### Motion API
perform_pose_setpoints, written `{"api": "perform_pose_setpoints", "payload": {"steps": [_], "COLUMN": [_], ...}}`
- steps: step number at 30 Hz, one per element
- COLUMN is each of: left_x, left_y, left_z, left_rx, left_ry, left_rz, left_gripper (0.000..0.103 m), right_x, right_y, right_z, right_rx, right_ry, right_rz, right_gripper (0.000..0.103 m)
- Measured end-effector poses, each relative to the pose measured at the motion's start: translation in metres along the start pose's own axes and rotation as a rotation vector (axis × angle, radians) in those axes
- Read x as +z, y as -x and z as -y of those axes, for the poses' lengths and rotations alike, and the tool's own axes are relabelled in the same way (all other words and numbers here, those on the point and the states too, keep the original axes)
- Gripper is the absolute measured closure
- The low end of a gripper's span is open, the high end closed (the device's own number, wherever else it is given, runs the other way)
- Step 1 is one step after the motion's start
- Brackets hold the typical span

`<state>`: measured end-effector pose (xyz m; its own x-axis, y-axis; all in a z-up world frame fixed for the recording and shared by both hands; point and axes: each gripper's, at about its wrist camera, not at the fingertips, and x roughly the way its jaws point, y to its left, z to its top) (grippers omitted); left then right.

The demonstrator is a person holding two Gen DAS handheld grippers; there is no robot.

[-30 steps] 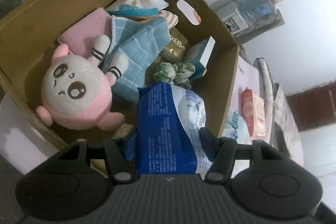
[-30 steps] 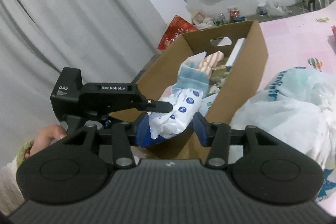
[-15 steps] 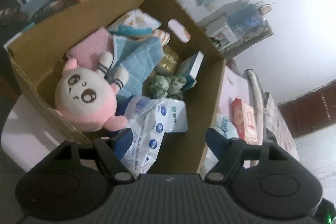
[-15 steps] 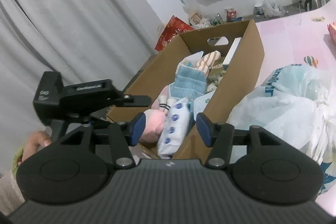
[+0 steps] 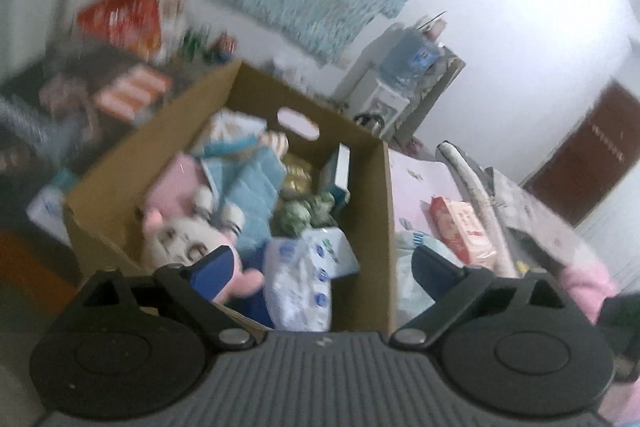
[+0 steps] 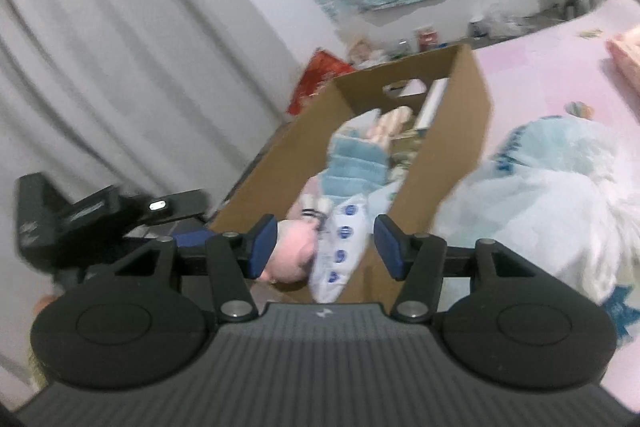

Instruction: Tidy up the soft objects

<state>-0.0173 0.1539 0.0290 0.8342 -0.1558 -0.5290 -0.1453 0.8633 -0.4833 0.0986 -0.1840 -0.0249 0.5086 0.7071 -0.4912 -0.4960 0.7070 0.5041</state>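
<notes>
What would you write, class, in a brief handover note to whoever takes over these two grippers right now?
Left gripper: jaws open, empty, above the box's near end.
Right gripper: jaws open, empty, at the box's near end.
Box: holds the plush, blue towel and wipes pack.
Done: wipes pack is in the box.
Left: white bag and red pack lie on the pink sheet.

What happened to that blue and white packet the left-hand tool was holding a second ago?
The left gripper let it go, opened wide and pulled back. The blue and white packet now lies in the cardboard box beside the pink plush toy. The right gripper stayed open and empty.
</notes>
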Motion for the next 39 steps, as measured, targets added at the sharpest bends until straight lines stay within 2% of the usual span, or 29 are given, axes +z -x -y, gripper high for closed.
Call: {"api": "perform_pose_setpoints", "payload": {"steps": [1, 3, 6, 10, 12, 16, 21, 28, 30, 35, 39], "left_x": [-0.003, -0.007, -0.013, -0.024, -0.028, -0.032, -0.04, -0.045, -0.044, -0.042, -0.042], "left_y": [0.004, 0.011, 0.016, 0.02, 0.019, 0.013, 0.009, -0.002, -0.004, -0.008, -0.013], "left_z": [0.003, 0.007, 0.01, 0.017, 0.023, 0.033, 0.044, 0.054, 0.056, 0.058, 0.06], "left_rx": [0.015, 0.031, 0.029, 0.051, 0.075, 0.085, 0.132, 0.254, 0.264, 0.273, 0.29], "left_ry": [-0.036, -0.09, -0.149, -0.229, -0.288, -0.36, -0.416, -0.437, -0.444, -0.464, -0.486], "left_rz": [0.022, 0.05, 0.064, 0.097, 0.106, 0.06, 0.048, 0.048, 0.05, 0.03, 0.015], "left_gripper": [0.001, 0.0, 0.0, 0.0, 0.0, 0.0, 0.0, 0.0, 0.0, 0.0, 0.0], "right_x": [-0.002, -0.007, -0.01, -0.016, -0.022, -0.036, -0.042, -0.042, -0.041, -0.045, -0.057], "right_y": [0.002, 0.007, 0.012, 0.015, 0.013, 0.007, 0.01, 0.012, 0.016, 0.032, 0.03], "right_z": [0.001, 0.002, 0.002, 0.002, 0.001, -0.003, -0.008, -0.028, -0.033, -0.048, -0.047], "right_rx": [-0.03, -0.113, -0.219, -0.304, -0.332, -0.43, -0.522, -0.749, -0.762, -0.746, -0.705], "right_ry": [-0.002, -0.005, -0.003, -0.012, -0.014, 0.007, 0.036, 0.162, 0.184, 0.21, 0.134], "right_rz": [0.014, 0.053, 0.092, 0.111, 0.117, 0.13, 0.143, 0.172, 0.183, 0.279, 0.258], "right_gripper": [0.042, 0.03, 0.019, 0.012, 0.004, 0.001, 0.001, 0.001, 0.001, 0.001, 0.001]}}
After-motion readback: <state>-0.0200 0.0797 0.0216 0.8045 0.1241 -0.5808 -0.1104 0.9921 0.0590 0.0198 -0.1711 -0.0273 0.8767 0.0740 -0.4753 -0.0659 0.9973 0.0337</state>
